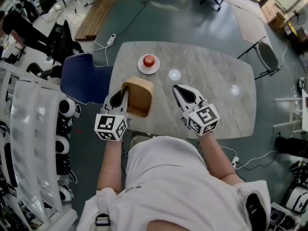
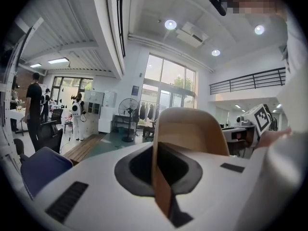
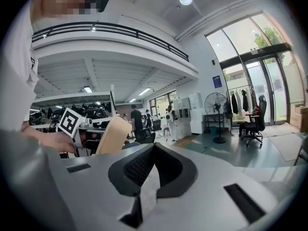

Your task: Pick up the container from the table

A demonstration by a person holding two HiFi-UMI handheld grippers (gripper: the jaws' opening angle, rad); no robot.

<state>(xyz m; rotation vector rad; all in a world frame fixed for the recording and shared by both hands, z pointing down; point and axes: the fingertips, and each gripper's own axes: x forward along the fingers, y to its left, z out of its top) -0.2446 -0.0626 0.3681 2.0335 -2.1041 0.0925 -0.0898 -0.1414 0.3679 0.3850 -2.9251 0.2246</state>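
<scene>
Head view shows the person in a white shirt [image 1: 168, 182] with both forearms stretched forward, bent at the elbows, each hand carrying a tool over the near edge of the marble tabletop [image 1: 216, 81]. Both tools point away from the body and lie close to level.

The left tool [image 1: 124, 96] pinches one thin wall of the tan wooden container [image 1: 138, 96]. In the left gripper view the wall stands edge-on between the two dark pads, and the pads are closed on it. The container hangs from this grip and does not rest on the tabletop. It is on the person's side of the white plate [image 1: 148, 69], a little to its left and well apart from it. Its darker inside is turned toward the person, and I cannot tell whether something lies in it.

The right tool [image 1: 179, 90] is on the person's side of the plate too, to its right. Its jaws are pressed together and nothing is between them.

The plate carries one red apple [image 1: 149, 60]. A blue chair [image 1: 84, 83] stands left of the plate, beside the tabletop's edge.
</scene>
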